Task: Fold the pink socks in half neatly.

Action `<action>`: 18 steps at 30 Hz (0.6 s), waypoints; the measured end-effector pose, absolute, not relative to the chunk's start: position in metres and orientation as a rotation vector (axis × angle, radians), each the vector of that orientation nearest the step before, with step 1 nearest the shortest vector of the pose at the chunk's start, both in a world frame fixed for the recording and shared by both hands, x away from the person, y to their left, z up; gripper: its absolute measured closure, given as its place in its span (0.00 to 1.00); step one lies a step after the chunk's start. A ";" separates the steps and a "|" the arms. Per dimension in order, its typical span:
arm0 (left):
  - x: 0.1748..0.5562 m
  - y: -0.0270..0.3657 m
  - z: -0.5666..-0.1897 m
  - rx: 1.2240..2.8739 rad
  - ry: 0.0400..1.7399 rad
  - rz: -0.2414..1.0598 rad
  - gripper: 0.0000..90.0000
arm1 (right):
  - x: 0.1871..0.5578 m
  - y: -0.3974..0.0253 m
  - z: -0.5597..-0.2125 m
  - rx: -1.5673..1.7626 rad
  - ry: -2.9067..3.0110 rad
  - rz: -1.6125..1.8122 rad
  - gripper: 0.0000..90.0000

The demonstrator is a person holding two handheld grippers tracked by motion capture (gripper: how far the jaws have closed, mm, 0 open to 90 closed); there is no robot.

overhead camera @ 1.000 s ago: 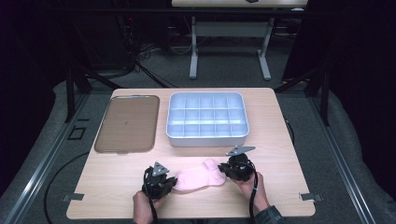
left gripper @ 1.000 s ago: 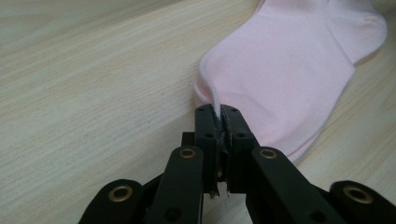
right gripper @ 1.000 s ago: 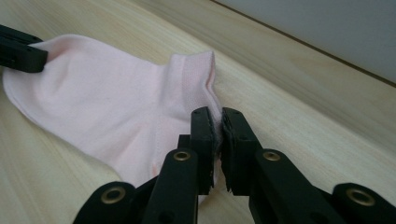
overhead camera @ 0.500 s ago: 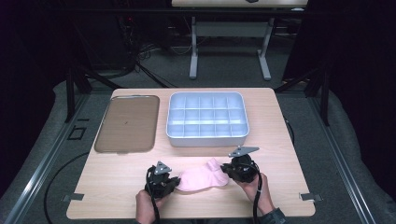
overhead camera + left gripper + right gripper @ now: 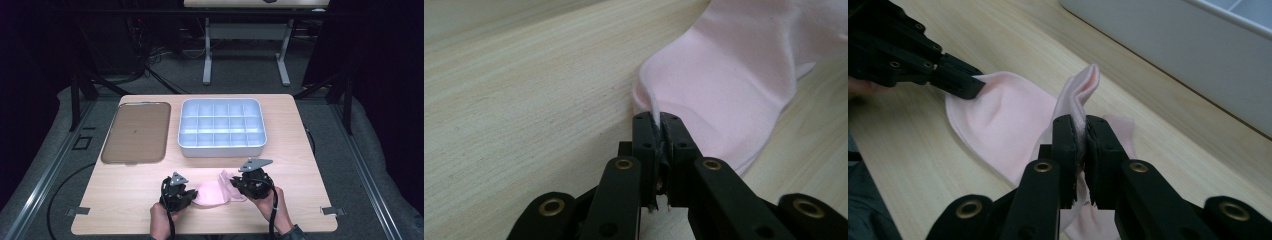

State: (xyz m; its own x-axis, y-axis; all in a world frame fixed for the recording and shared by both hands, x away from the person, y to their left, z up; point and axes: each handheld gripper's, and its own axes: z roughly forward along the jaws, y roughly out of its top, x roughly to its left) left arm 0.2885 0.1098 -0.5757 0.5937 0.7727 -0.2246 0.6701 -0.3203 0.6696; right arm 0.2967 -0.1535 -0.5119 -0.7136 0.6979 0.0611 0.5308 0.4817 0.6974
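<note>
the tabletop [image 5: 300,150] is bright from a light above, and the room around it is very dark. shadows are soft and small. up close, the black tongs look a bit blurry, and the pink sock [image 5: 734,80] glows pale.

I saw that the sock [image 5: 215,192] was pale pink, plain, without any pattern, and its edge looked almost white in the left gripper view. The left gripper [image 5: 659,125] and the right gripper [image 5: 1079,131] were both black, with small brass-coloured rings at the joints, and each carried a grey plate on top. The table [image 5: 300,150] was light wood with a fine straight grain. On the far left the tray [image 5: 135,132] was dull brown. The compartment box [image 5: 221,129] at the far right was light blue-grey. The floor [image 5: 360,165] around was dark grey.
</note>
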 end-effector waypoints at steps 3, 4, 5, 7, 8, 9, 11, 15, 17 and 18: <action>0.289 0.110 -0.576 2.075 1.137 0.168 0.95 | 0.294 -0.143 -0.511 1.028 2.531 1.035 0.93; 0.289 0.109 -0.576 2.077 1.136 0.167 0.95 | 0.294 -0.140 -0.511 1.012 2.535 1.034 0.93; 0.289 0.109 -0.576 2.077 1.136 0.167 0.95 | 0.294 -0.140 -0.511 1.012 2.535 1.034 0.93; 0.289 0.109 -0.576 2.075 1.138 0.162 0.95 | 0.292 -0.130 -0.512 0.991 2.563 1.018 0.93; 0.289 0.109 -0.576 2.076 1.138 0.160 0.95 | 0.292 -0.126 -0.513 0.979 2.570 1.019 0.93; 0.290 0.110 -0.576 2.075 1.138 0.157 0.95 | 0.292 -0.117 -0.514 0.962 2.597 1.005 0.92; 0.290 0.110 -0.577 2.072 1.139 0.154 0.94 | 0.292 -0.112 -0.515 0.945 2.611 1.005 0.92; 0.290 0.110 -0.577 2.072 1.139 0.148 0.94 | 0.293 -0.096 -0.524 0.908 2.656 0.991 0.92; 0.290 0.111 -0.577 2.074 1.135 0.147 0.94 | 0.296 -0.086 -0.532 0.885 2.680 0.981 0.92; 0.291 0.111 -0.577 2.069 1.138 0.143 0.94 | 0.297 -0.084 -0.534 0.882 2.688 0.982 0.92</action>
